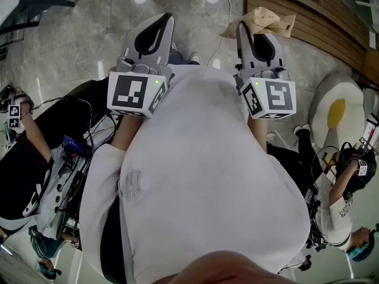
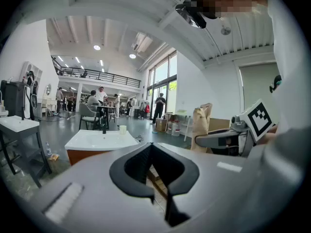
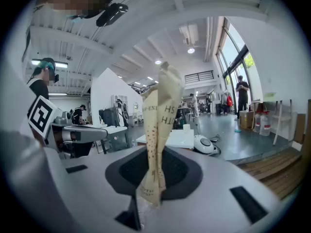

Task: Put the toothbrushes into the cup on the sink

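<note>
Both grippers are held up in front of the person's white shirt. My right gripper [image 1: 244,29] is shut on a tan printed paper bag [image 3: 160,115], which stands up between its jaws; the bag also shows in the head view [image 1: 267,20]. My left gripper [image 2: 151,145] is shut with nothing in it. A white sink [image 2: 99,140] on a brown cabinet stands some way off on the floor, with a pale cup [image 2: 122,129] on its far rim. The right gripper view shows the same sink [image 3: 179,139] and cup [image 3: 186,126] behind the bag. No toothbrush shows in any view.
Seated people with cables and gear flank me on both sides [image 1: 26,158] [image 1: 346,200]. An egg-shaped cushion [image 1: 336,108] lies on the floor to the right, with a wooden platform [image 1: 320,16] beyond it. A small white round device [image 3: 204,144] sits by the sink.
</note>
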`<state>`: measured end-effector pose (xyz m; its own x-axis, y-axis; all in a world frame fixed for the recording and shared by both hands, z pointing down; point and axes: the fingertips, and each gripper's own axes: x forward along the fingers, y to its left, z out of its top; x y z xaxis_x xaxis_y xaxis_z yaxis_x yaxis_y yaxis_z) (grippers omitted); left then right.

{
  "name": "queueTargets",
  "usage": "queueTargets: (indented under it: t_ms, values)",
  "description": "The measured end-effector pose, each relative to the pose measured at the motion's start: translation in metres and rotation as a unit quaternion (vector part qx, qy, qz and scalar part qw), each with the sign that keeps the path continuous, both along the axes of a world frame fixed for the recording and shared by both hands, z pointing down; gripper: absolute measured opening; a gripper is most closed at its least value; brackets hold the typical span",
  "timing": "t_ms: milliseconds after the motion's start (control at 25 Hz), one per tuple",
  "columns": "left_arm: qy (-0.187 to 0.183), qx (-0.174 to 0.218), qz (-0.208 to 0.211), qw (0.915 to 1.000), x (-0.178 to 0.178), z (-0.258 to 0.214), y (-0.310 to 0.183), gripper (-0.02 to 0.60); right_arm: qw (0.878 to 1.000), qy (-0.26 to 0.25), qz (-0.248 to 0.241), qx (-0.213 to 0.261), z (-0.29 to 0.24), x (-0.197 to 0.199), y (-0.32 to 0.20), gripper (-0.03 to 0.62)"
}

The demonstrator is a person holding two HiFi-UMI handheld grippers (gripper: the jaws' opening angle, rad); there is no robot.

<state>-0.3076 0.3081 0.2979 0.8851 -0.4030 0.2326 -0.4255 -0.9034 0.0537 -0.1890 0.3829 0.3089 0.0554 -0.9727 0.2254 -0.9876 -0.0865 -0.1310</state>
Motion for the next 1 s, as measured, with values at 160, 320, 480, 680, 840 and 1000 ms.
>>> queueTargets:
  t_ms: [160, 320, 480, 680, 840, 1000]
  values:
    - [0.022, -0.011, -0.025, 0.9994, 0.003, 0.0, 0.005, -0.015, 0.999, 0.026, -0.024, -0.023, 0.0, 0.009, 0.002, 0.066]
    - [0.033, -0.013, -0.026, 0.9991, 0.004, -0.002, 0.009, -0.015, 0.999, 0.035, -0.032, -0.016, -0.007, 0.004, 0.003, 0.067]
    - [0.036, -0.013, -0.031, 0.9988, 0.005, -0.005, 0.012, -0.015, 0.998, 0.036, -0.04, -0.016, -0.006, 0.002, 0.006, 0.066]
    - [0.036, -0.013, -0.029, 0.9988, 0.017, -0.002, 0.019, -0.015, 0.999, 0.034, -0.038, -0.017, -0.002, 0.013, 0.015, 0.066]
    - [0.036, -0.013, -0.023, 0.999, 0.027, -0.002, 0.026, -0.015, 0.999, 0.034, -0.037, -0.017, -0.002, 0.022, 0.02, 0.066]
    - [0.032, -0.016, -0.018, 0.9992, 0.04, -0.001, 0.031, -0.015, 0.999, 0.026, -0.038, -0.014, 0.0, 0.032, 0.026, 0.066]
